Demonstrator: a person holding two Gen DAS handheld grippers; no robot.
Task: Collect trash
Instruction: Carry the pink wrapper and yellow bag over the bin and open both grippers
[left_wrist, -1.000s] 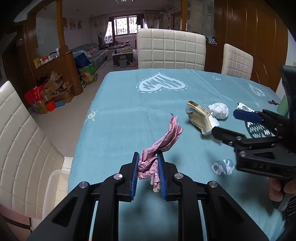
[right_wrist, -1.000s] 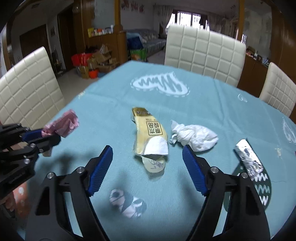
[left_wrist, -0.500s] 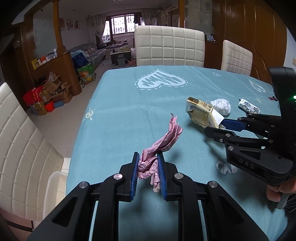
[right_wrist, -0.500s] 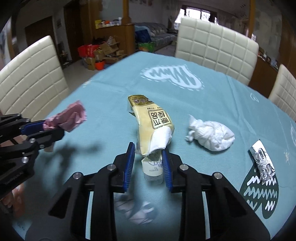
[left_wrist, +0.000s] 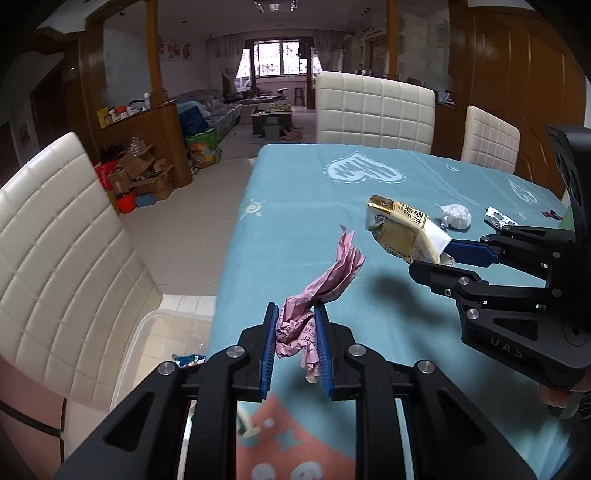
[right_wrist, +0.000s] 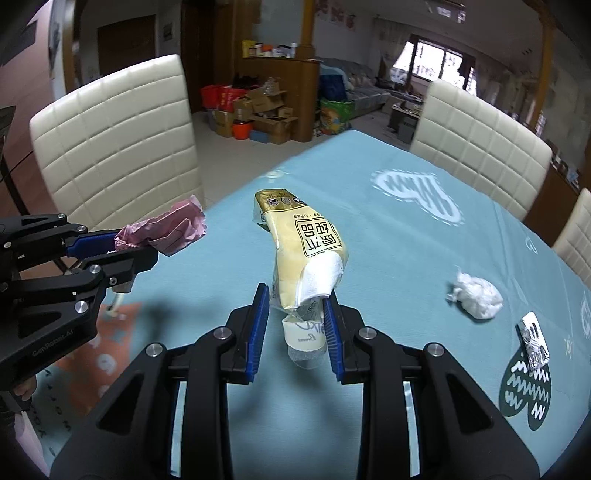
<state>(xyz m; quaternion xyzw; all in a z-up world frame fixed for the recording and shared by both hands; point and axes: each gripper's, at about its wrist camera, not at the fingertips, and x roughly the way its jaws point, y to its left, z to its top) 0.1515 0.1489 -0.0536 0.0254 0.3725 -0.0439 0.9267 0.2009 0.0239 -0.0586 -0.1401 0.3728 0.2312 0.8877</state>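
A pink wrapper (left_wrist: 317, 291) is clamped between the blue pads of the left gripper (left_wrist: 297, 345); its crumpled lower part is pinched there, its twisted upper end sticks out forward and up beyond the tips, and a small tail hangs below. It is held clear of the table (left_wrist: 295, 206), near the table's left edge. A yellow packet (right_wrist: 304, 251) is gripped by the right gripper (right_wrist: 295, 332), whose jaws are closed on the packet's lower end, where a white tissue and a clear torn flap stick out; the rest of the packet rises forward past the tips, lifted off the blue cloth. In the left wrist view the right gripper is seen at the right, with the packet pointing toward the table's middle. A white wad (right_wrist: 476, 297) and a foil wrapper (right_wrist: 533, 343) are left lying on the table, right of the packet and well apart from both grippers. A clear bin (left_wrist: 159, 343) is seen on the floor beside the table, below the left gripper.
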